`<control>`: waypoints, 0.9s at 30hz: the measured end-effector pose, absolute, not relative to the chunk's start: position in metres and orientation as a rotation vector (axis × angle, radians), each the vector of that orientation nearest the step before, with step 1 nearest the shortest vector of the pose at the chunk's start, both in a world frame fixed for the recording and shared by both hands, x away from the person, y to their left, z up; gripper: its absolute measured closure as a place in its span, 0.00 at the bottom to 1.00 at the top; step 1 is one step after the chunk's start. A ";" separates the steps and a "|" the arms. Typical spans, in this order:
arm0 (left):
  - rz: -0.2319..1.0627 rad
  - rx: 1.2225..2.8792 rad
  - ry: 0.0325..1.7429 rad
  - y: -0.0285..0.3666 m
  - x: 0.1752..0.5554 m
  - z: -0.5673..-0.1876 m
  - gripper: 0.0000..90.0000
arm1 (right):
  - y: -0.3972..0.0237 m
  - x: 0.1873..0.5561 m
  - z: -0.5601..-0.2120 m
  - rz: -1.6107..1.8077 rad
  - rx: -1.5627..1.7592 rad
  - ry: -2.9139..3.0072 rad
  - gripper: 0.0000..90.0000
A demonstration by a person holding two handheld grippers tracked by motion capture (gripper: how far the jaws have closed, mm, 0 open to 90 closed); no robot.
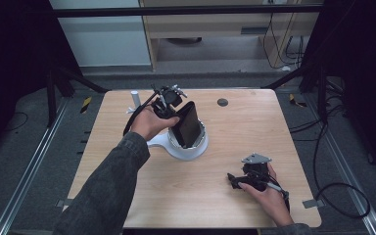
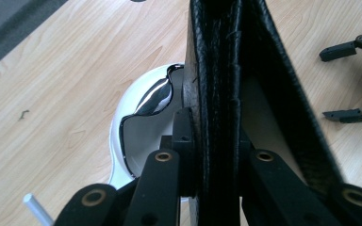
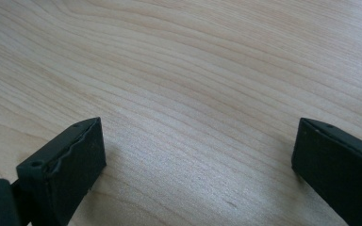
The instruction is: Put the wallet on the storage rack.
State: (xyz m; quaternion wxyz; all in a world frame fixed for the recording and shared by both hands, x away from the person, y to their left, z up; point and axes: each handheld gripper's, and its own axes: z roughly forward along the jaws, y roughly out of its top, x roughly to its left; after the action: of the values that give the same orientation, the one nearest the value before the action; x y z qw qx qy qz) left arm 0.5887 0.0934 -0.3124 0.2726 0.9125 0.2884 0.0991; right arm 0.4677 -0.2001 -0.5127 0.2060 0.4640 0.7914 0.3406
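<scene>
High view: left tool (image 1: 172,105) pinches a black leather wallet (image 1: 186,125), its lower end inside the white pot (image 1: 190,147) mid-counter (image 1: 235,127). Best to lower it straight w/o catching the rim, letting go only once it rests. Right tool (image 1: 245,180) sits near the counter's front right, well apart.

Left gripper view: jaws clamp the wallet's (image 2: 217,94) folded edge btwn them; pot (image 2: 141,122) directly beneath.

Right gripper view: jaws spread, nothing btwn them, bare counter (image 3: 193,84) below.
</scene>
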 end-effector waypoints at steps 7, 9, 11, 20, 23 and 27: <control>0.235 2.459 0.789 0.086 0.596 -0.316 0.88 | -0.200 0.467 -0.513 0.949 1.296 2.205 0.04; 0.239 2.458 0.789 0.085 0.596 -0.317 0.88 | -0.200 0.467 -0.513 0.949 1.297 2.205 0.04; 0.253 2.460 0.781 0.084 0.595 -0.317 0.87 | -0.200 0.467 -0.513 0.950 1.294 2.205 0.04; 0.347 2.416 0.798 0.089 0.590 -0.312 0.74 | -0.200 0.467 -0.513 0.950 1.297 2.202 0.04; 0.399 2.392 0.794 0.093 0.583 -0.305 0.72 | -0.200 0.467 -0.513 0.950 1.297 2.202 0.04; 0.405 2.388 0.783 0.096 0.579 -0.299 0.74 | -0.200 0.467 -0.513 0.950 1.297 2.202 0.04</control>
State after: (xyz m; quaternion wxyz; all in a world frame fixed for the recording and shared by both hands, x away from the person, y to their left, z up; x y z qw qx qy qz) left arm 0.5788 0.0962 -0.2990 0.2934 0.8968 0.2941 0.1522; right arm 0.4668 -0.1998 -0.5127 0.2059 0.4654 0.7904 0.3409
